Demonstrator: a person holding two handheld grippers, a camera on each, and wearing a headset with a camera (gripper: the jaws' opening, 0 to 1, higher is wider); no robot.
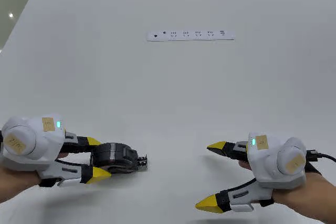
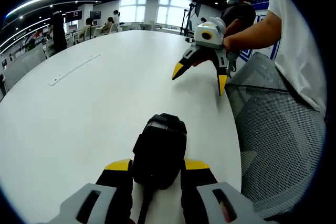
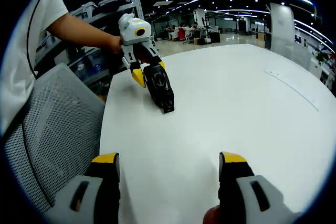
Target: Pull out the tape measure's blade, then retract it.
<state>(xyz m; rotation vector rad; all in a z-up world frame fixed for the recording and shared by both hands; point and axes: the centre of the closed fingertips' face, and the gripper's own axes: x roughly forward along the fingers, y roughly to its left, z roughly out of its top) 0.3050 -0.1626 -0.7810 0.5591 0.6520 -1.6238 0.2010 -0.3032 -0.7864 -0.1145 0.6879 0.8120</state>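
There, counted one black, rounded plastic tape measure (image 1: pixel 116 157), down on the near part of the one broad white tabletop (image 1: pixel 157 93), with its small metal blade hook (image 1: pixel 143 161) sitting at the case mouth and facing the right gripper. Found the case pinched at its rear half by the left gripper (image 1: pixel 100 157), a white-bodied tool whose two yellow-tipped black jaws were clenched against opposite sides of it. Counted two such grippers in all. Saw the right gripper (image 1: pixel 211 174) well apart from the tape measure, its two jaws spread wide over bare tabletop and grasping nothing, tips aimed toward the case. Noted one long, flat white power strip (image 1: pixel 190 35) much farther back on the table, well apart from both grippers and off the line between them. Made out one grey mesh chair (image 2: pixel 273 129) just beside the table edge in the left gripper view, under the arm that carried the right gripper.
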